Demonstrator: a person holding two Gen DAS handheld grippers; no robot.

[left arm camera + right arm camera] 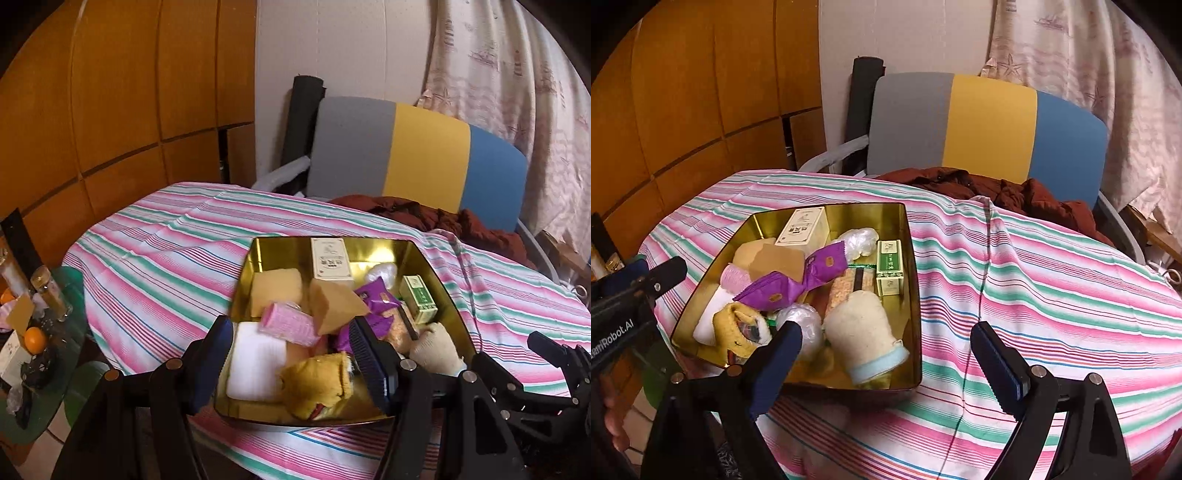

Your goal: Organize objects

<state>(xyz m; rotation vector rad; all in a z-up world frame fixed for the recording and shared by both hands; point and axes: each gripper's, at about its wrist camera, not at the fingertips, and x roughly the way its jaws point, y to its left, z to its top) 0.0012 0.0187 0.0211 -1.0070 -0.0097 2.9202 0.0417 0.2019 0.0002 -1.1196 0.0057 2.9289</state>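
1 shallow gold metal tin (912,295) sits on the striped-cloth bench (1052,295), holding 2 purple foil packets (798,284) and 2 small cartons; lower items overlap unclearly. Left hand-held gripper (291,354) and right hand-held gripper (886,365) both gape wide, empty.

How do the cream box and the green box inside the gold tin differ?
The cream box is larger and pale with dark print; the green box is smaller, green and white. The cream box stands by the far wall of the gold tin; the green box sits along its right wall. Both are closed cartons.
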